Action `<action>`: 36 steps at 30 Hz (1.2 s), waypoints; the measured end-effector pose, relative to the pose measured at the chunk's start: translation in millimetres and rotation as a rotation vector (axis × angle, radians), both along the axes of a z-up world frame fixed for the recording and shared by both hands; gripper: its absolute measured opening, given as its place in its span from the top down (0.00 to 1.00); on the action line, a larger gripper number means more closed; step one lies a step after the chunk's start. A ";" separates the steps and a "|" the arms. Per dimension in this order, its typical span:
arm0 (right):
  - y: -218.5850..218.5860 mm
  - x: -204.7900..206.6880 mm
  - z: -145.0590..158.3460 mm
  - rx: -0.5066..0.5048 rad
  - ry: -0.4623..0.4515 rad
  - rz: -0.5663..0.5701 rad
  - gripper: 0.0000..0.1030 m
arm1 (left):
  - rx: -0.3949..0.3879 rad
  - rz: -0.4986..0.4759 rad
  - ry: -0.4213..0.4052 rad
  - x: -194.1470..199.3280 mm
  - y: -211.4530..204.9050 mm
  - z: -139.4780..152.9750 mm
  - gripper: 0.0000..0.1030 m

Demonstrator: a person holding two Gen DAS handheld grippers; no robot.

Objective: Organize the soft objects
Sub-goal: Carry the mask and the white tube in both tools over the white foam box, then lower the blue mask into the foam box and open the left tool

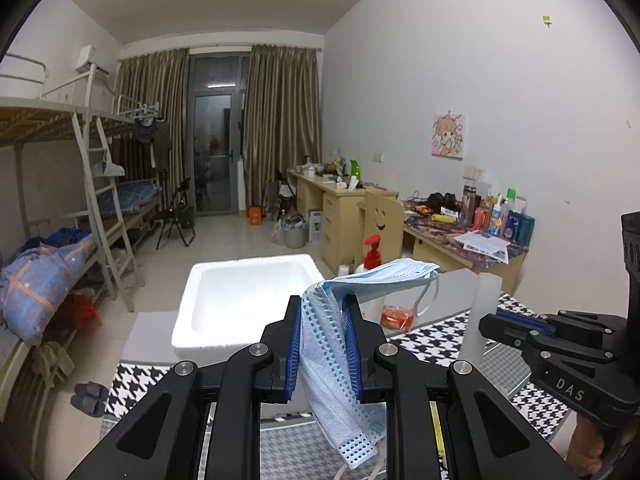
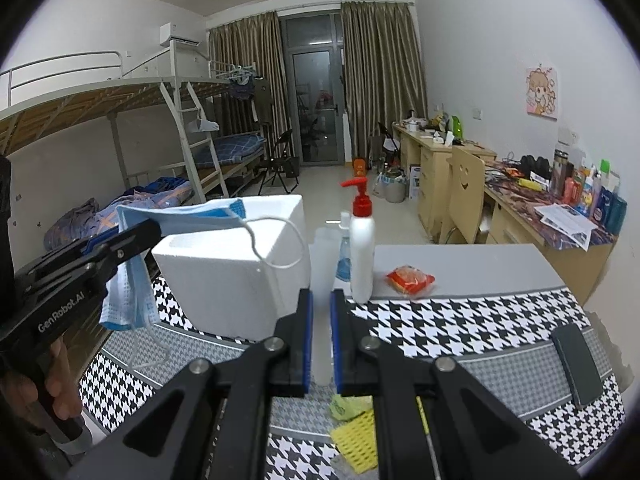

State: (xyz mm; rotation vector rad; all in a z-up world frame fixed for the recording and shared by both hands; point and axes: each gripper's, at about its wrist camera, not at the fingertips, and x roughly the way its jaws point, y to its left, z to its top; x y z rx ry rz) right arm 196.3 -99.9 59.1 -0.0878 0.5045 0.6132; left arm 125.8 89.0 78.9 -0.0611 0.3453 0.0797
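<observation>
Left tool [image 1: 323, 344] clamped on blue face mask [image 1: 332, 360], held just beside white foam box [image 1: 248, 296]. Right tool [image 2: 320, 340] clamped on translucent bottle [image 2: 322, 280], right of the box.

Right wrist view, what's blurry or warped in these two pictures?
Right wrist view: the translucent sheet clamped in the right gripper is out of focus; fisheye bends the bunk bed. Left wrist view: face mask in the left gripper is fairly sharp; dark vignette at the corners.
</observation>
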 end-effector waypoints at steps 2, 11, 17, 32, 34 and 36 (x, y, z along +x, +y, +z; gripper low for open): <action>1.8 -0.1 4.0 0.003 -0.008 0.005 0.89 | 0.003 0.004 -0.010 1.3 1.2 5.0 0.79; 13.1 4.0 18.5 0.003 -0.032 0.020 0.89 | 0.027 0.033 -0.045 11.0 9.9 22.0 0.79; 19.8 9.1 28.2 0.009 -0.036 0.033 0.89 | 0.036 0.058 -0.047 21.8 18.1 28.6 0.79; 43.1 25.0 42.0 0.004 -0.034 0.062 0.89 | 0.022 0.120 -0.043 54.8 44.6 37.4 0.79; 47.5 25.8 43.9 0.002 -0.045 0.063 0.89 | 0.013 0.127 -0.029 62.6 49.4 35.2 0.79; 51.4 27.5 45.5 0.001 -0.051 0.061 0.89 | 0.004 0.142 -0.019 67.8 55.6 33.0 0.79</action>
